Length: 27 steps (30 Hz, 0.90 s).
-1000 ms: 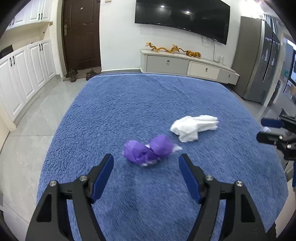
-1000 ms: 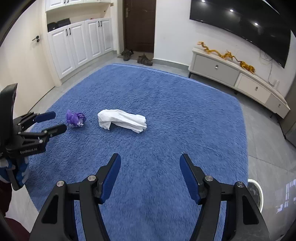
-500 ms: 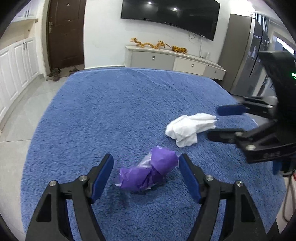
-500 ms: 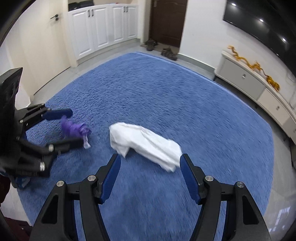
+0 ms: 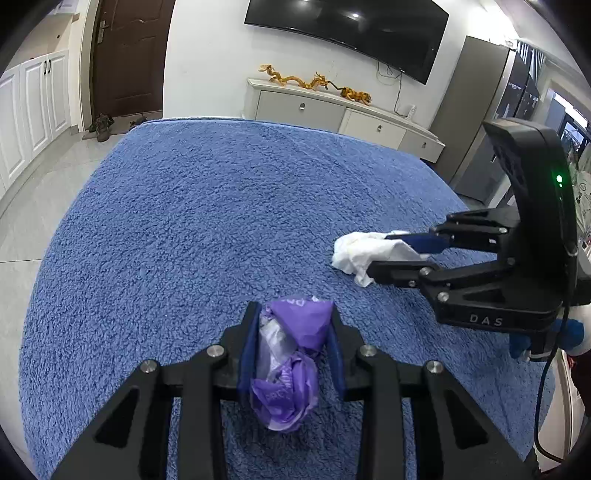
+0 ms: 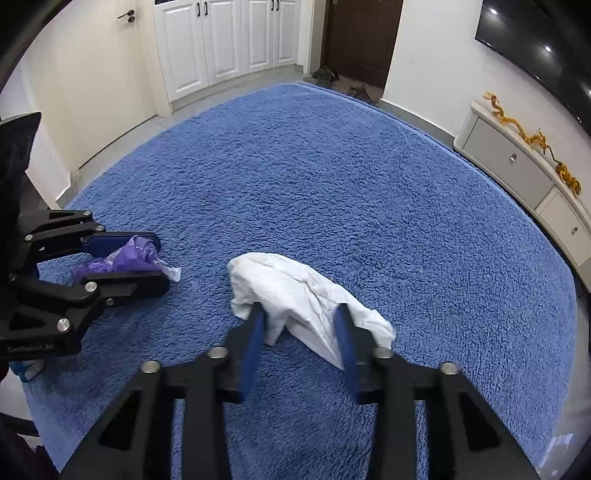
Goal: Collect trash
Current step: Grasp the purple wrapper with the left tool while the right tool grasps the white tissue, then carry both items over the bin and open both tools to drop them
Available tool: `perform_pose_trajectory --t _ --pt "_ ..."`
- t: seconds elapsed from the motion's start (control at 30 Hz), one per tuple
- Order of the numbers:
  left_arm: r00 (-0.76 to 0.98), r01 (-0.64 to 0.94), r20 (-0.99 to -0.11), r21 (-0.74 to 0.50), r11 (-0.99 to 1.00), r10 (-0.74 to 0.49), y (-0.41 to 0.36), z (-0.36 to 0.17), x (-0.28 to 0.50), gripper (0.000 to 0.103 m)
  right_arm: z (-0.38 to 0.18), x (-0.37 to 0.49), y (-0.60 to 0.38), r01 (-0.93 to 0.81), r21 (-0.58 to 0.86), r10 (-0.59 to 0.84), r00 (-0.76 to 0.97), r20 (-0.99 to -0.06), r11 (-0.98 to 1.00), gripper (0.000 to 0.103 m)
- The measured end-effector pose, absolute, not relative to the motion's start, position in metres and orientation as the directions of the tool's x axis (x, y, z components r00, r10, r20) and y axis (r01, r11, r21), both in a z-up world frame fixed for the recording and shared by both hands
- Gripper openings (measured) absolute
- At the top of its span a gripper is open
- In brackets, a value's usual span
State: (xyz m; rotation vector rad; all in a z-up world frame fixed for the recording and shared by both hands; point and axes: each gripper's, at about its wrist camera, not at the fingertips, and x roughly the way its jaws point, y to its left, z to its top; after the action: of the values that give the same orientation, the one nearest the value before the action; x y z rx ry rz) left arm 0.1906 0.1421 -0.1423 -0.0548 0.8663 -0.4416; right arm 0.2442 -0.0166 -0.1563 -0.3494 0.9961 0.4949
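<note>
floor: blue rug (image 5: 221, 206) on grey tiles | white cabinets (image 6: 225, 40) | wall TV (image 5: 347, 33) | brown door (image 5: 127, 55)

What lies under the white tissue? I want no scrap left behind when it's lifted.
Only blue rug shows around the white tissue, pinched by the right gripper. The patch beneath it is covered, so anything there cannot be seen.

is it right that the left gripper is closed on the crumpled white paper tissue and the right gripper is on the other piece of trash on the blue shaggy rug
Not quite: the left gripper is closed on the crumpled purple plastic wrapper, as the left wrist view shows. The crumpled white paper tissue sits between the right gripper's fingers. Both jaws have just been closing. Both pieces are on the blue shaggy rug.
</note>
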Motion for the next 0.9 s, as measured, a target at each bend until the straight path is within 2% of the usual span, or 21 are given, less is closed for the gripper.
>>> perform_pose_trajectory --t 0.03,0.1,0.47,0.9 --pt "0.569 0.350 -0.724 -0.216 0.912 -0.390 0.144 -0.142 0.189 0.031 -0.156 0.243 -0.016 -0.545 -0.054 0.236 0.448 -0.862 0.837 0.024" --pt "0.589 0.337 -0.721 -0.191 0.922 -0.365 0.146 -0.139 0.186 0.030 -0.154 0.240 -0.017 -0.544 -0.047 0.242 0.447 -0.861 0.838 0.010" --pt "0.675 0.286 -0.697 -0.054 0.957 -0.241 0.123 -0.115 0.137 0.030 -0.128 0.187 -0.053 -0.495 0.038 0.312 0.482 -0.819 0.868 0.008" --pt "0.734 0.349 -0.640 0.067 0.935 -0.228 0.072 -0.080 0.088 0.030 -0.101 0.126 -0.106 -0.380 0.078 0.302 0.577 -0.759 0.922 0.008"
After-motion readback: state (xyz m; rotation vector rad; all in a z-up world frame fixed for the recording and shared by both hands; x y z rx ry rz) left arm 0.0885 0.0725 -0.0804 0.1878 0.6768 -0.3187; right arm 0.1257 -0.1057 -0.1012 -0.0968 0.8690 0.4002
